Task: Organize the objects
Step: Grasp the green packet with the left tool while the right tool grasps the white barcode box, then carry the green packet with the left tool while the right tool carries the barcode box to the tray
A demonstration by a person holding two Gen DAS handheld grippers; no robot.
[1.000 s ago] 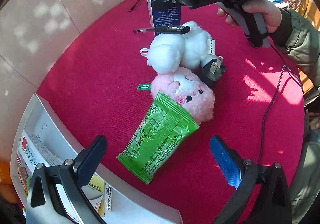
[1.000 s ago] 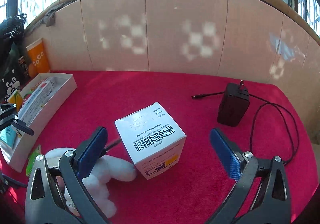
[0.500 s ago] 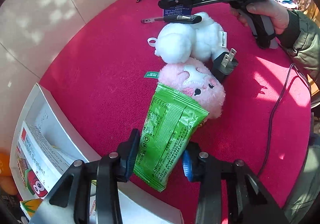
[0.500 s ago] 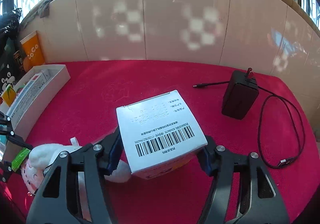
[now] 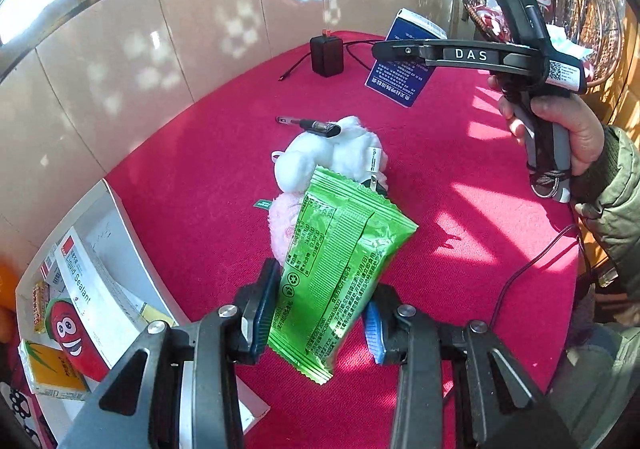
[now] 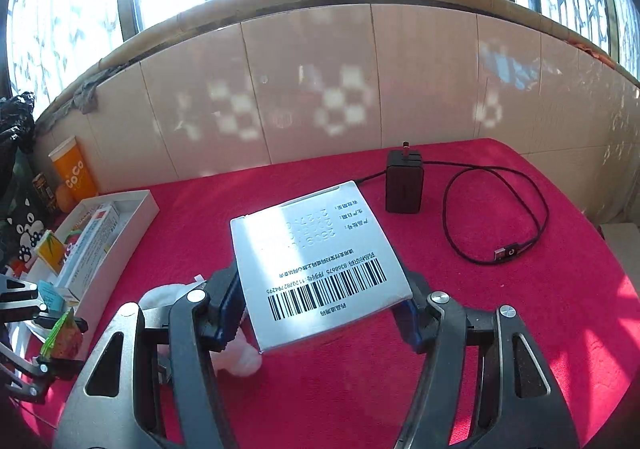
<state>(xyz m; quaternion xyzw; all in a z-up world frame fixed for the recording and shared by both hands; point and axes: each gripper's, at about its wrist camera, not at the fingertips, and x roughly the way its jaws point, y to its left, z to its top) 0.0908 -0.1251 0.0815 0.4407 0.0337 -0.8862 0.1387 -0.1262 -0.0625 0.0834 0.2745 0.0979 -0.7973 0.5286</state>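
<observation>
My left gripper [image 5: 320, 313] is shut on a green snack packet [image 5: 336, 261] and holds it lifted above the red table [image 5: 460, 249]. Behind it lie a pink plush [image 5: 282, 223] and a white plush [image 5: 320, 157] with a pen [image 5: 308, 123] on it. My right gripper [image 6: 320, 309] is shut on a white and blue box [image 6: 316, 265], held above the table; the box also shows in the left wrist view [image 5: 404, 61]. A white tray [image 5: 120, 233] with packets sits at the left, also seen in the right wrist view [image 6: 132, 225].
A black charger [image 6: 404, 185] with its coiled cable [image 6: 500, 221] lies at the back right of the table. An orange cup [image 6: 74, 175] and a dark bag [image 6: 20, 209] stand beyond the tray. A tiled wall [image 6: 320, 97] borders the table's far side.
My left gripper closed on the green packet and lifted it off the table. My right gripper closed on the box and raised it.
</observation>
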